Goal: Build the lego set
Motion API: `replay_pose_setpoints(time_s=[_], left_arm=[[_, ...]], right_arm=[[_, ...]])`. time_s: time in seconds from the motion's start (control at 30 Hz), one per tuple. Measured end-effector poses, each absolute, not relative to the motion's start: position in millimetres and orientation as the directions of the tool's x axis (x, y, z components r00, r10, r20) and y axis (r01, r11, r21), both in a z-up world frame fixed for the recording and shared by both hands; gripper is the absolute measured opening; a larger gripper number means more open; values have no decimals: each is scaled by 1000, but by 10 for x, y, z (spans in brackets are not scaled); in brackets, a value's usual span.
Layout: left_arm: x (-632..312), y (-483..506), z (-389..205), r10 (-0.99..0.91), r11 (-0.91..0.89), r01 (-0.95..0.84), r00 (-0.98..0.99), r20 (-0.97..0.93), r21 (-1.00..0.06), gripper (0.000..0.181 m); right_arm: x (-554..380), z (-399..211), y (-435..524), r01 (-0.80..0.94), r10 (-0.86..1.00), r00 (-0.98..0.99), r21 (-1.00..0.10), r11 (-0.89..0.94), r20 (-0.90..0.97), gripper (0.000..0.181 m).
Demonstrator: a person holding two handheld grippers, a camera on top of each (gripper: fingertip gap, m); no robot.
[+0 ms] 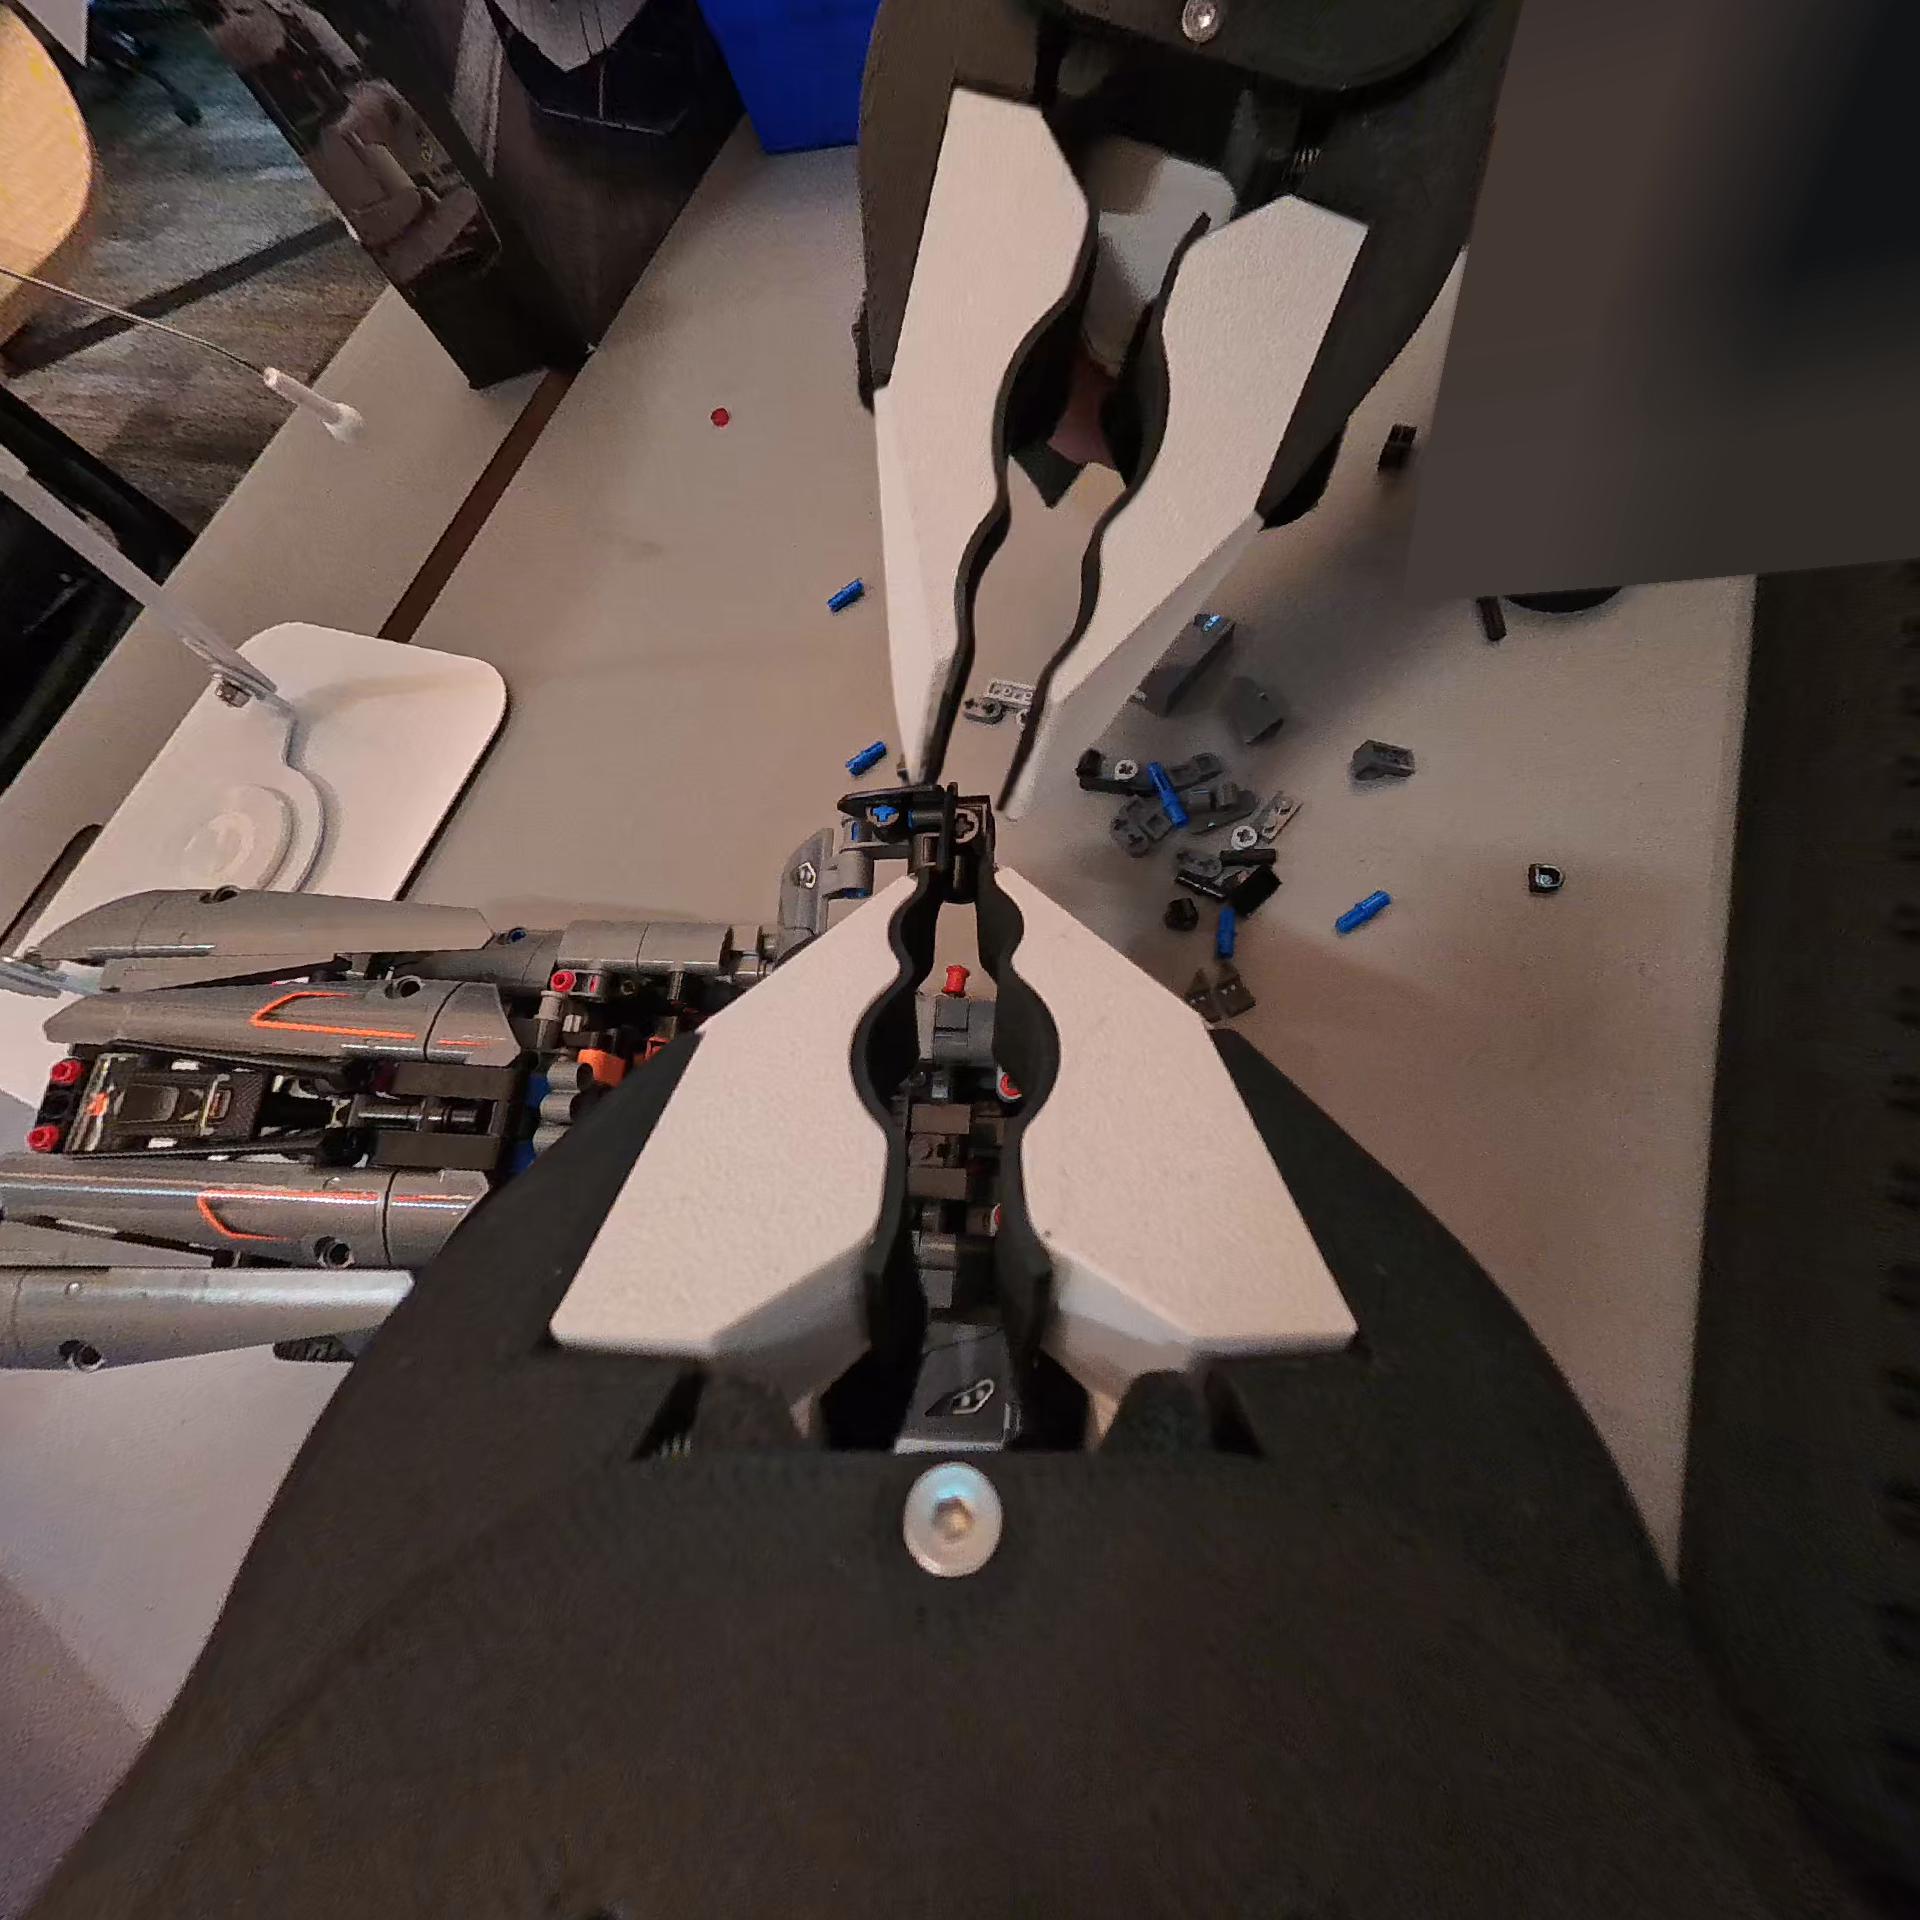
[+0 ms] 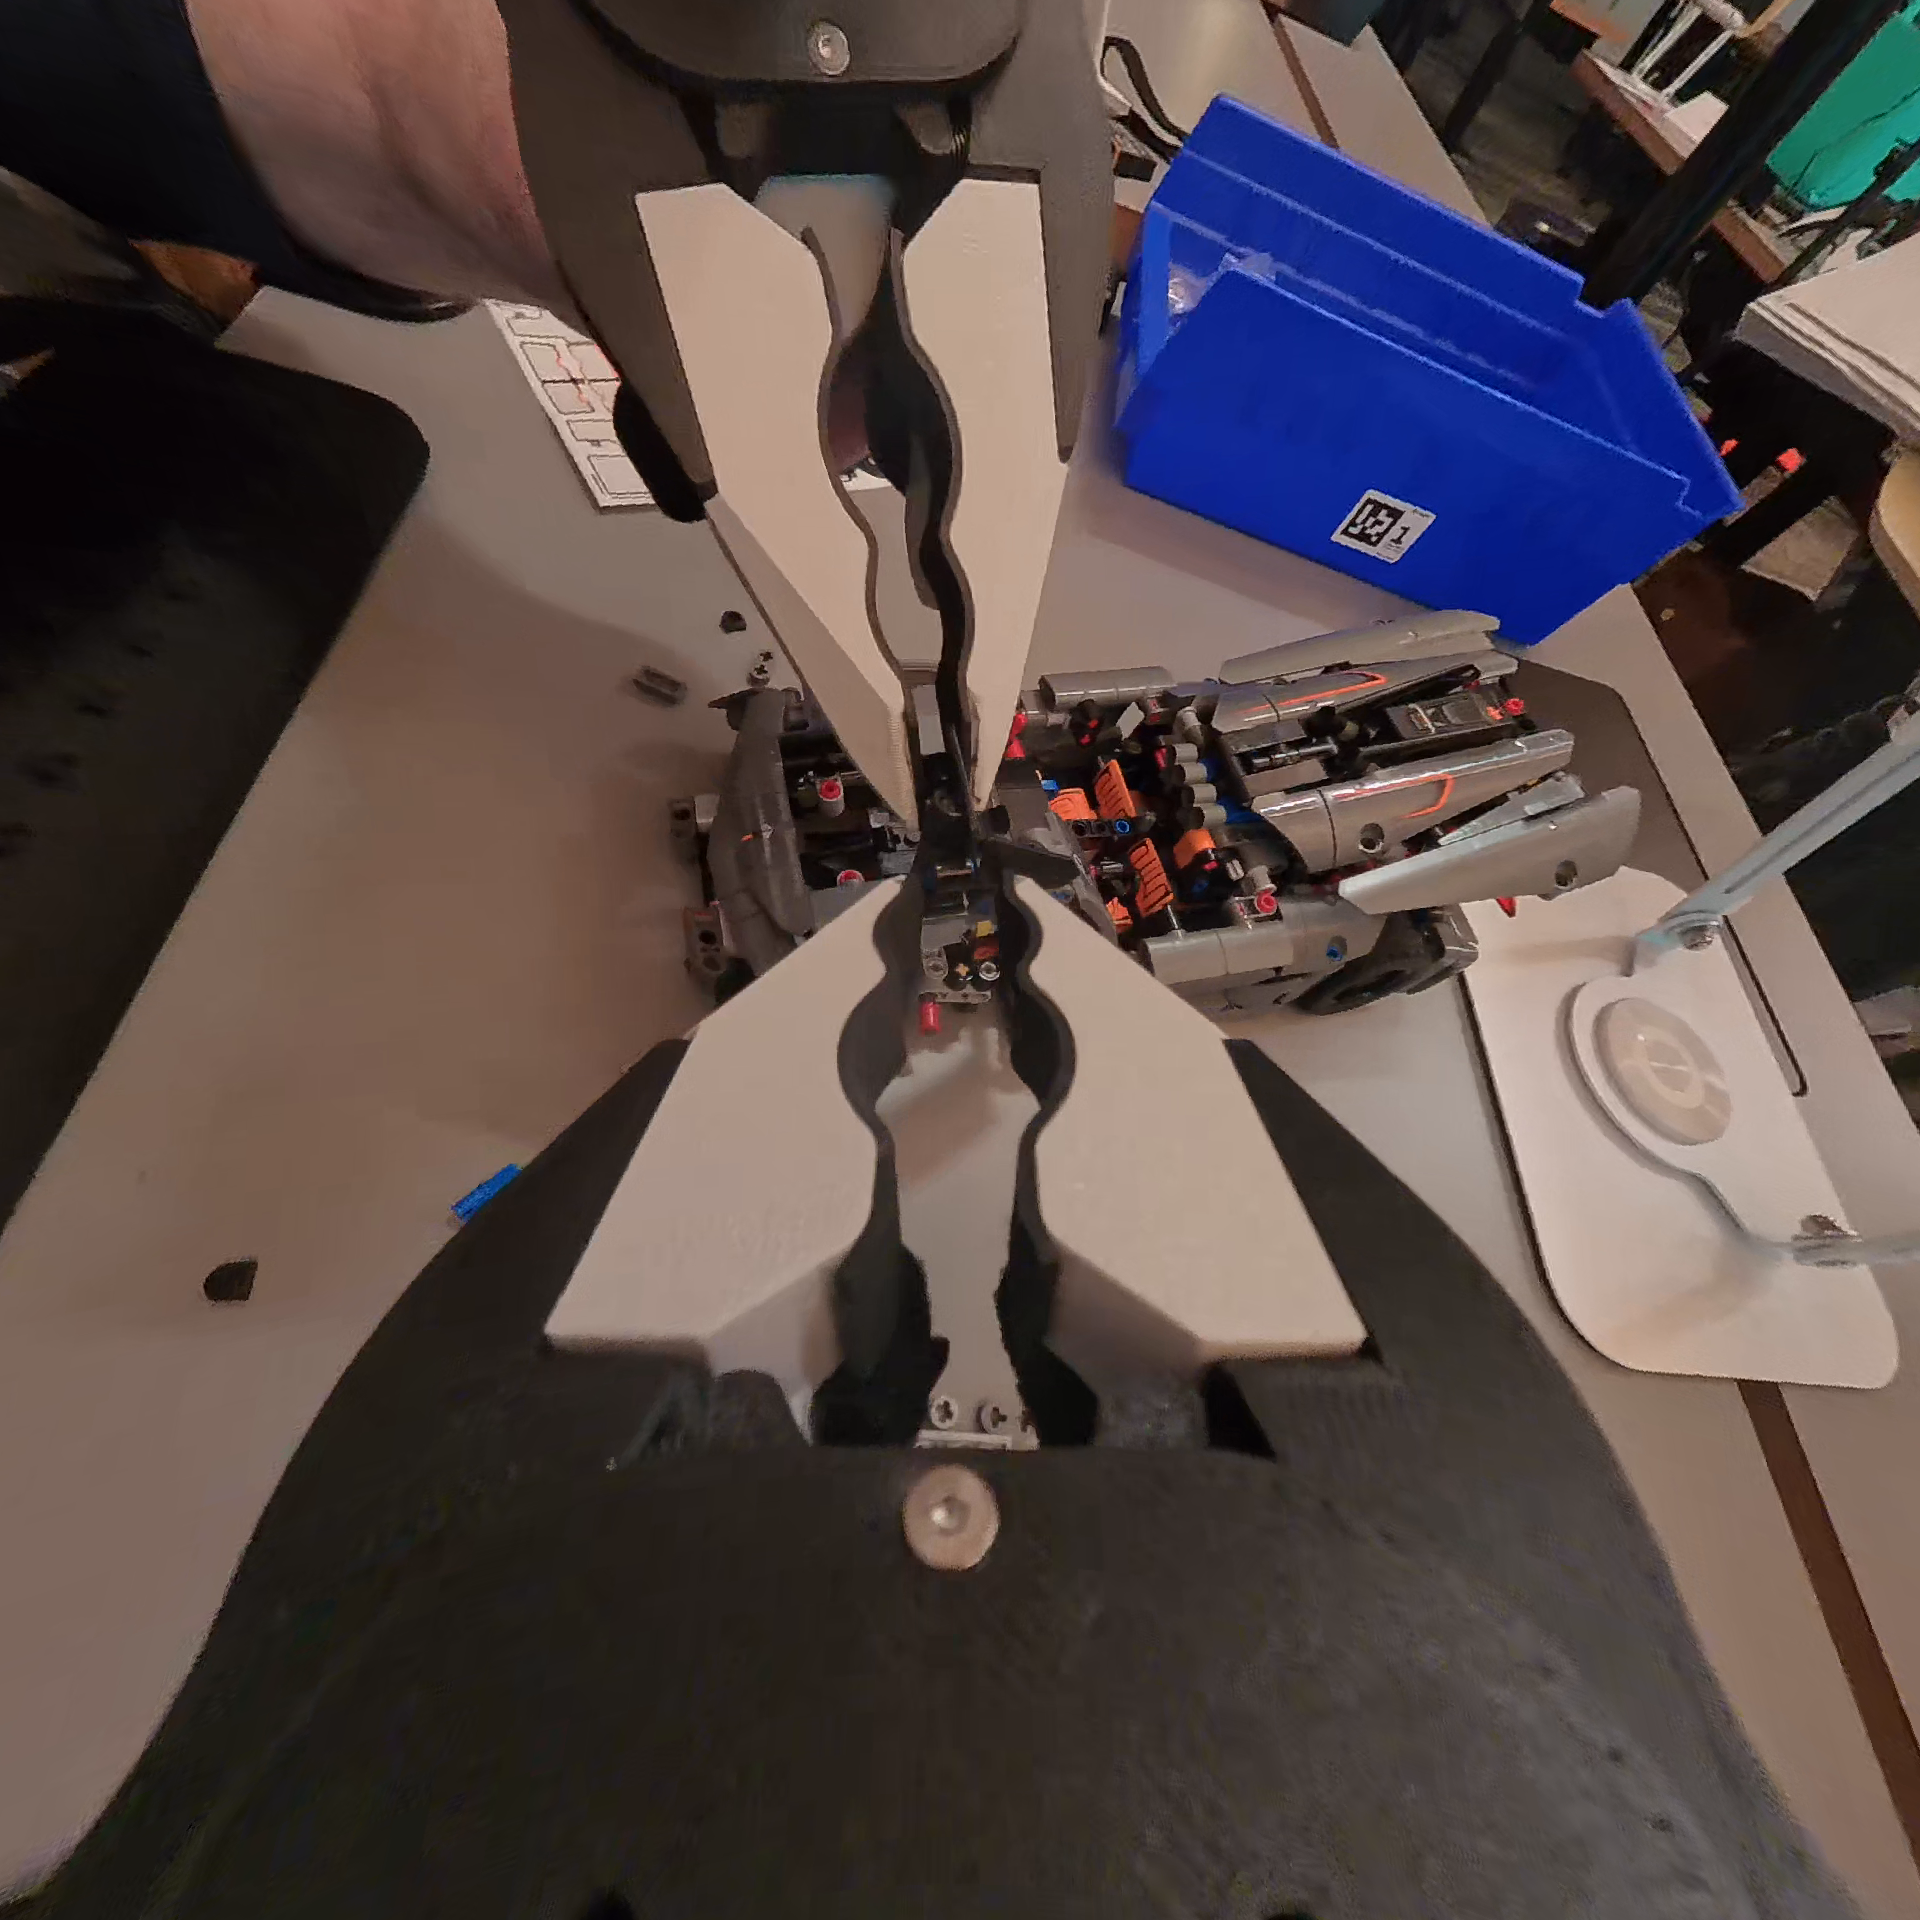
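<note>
- While my left gripper [image 1: 951, 878] pinches a small black connector piece [image 1: 940, 831] at frame centre, its fingers [image 1: 821, 1091] are pressed close around it, over the model's end.
- My right gripper [image 1: 961, 784] comes down from the top of the left wrist view, its fingers slightly spread, tips just beside that same piece; whether they grip it I cannot tell.
- Much looks built: the grey and orange lego vehicle [image 2: 1351, 810] lies on the counter [image 1: 644, 582], panels on.
- Work remains, I judge: loose parts [image 1: 1195, 821] and blue pins [image 1: 1361, 912] lie scattered right of centre.
</note>
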State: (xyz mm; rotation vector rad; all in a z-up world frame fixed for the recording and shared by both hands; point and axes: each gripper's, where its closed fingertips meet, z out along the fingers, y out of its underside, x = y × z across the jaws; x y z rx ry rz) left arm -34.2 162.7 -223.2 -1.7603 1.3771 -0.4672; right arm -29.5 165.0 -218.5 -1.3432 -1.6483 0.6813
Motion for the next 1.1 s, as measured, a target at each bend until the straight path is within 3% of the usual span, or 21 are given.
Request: replay_pose_setpoints(time_s=[0.37, 1.1], left_arm=[[-291, 1622, -2232, -920, -51, -605, 338, -199, -794, 5], [-242, 1639, -2248, -894, -10, -610, 360, -266, -792, 3]], right_arm=[[-254, -2118, 1644, 484, 931, -40, -808, 336, 364, 0], [-252, -2208, 1593, 505, 969, -63, -830, 237, 238, 0]])
